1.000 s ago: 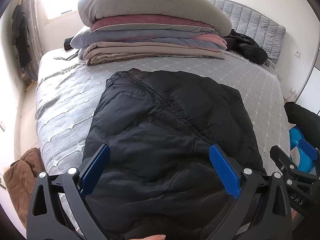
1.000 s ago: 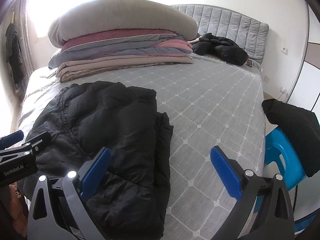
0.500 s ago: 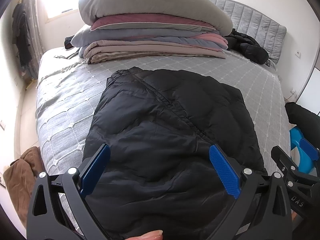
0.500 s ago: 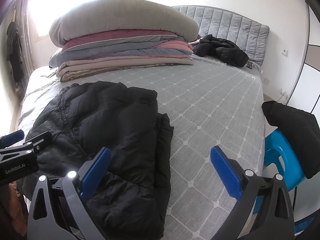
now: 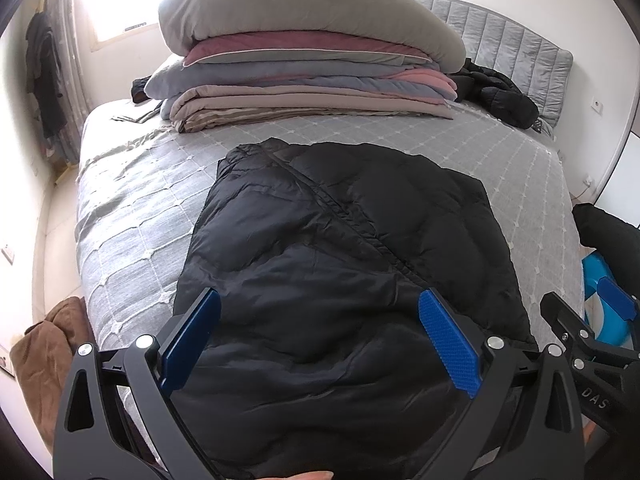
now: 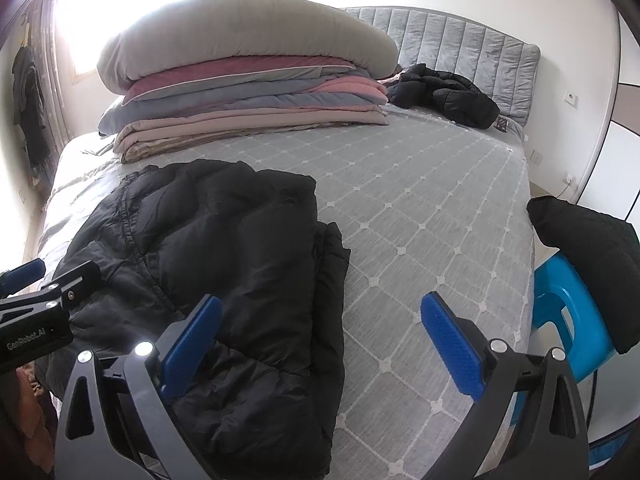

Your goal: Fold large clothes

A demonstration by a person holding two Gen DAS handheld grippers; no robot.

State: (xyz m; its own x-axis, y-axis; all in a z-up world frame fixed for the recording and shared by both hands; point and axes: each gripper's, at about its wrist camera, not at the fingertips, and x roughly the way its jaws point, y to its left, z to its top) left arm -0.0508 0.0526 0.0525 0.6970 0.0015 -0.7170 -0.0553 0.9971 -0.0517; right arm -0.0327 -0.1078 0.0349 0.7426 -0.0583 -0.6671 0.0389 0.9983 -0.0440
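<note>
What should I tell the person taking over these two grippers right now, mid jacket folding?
Left gripper: open, empty, hovering over the near end of the black puffer jacket.
Right gripper: open, empty, over the jacket's right edge and the grey bedspread.
Jacket: lies flat on the near half of the bed, already narrowed to a long rectangle with layers doubled along its right edge.
Elsewhere: a stack of folded bedding at the head of the bed, a second black jacket crumpled by the headboard, dark clothing on the blue stool.
Left to do: probably fold the jacket end to end, then the other clothes.
</note>
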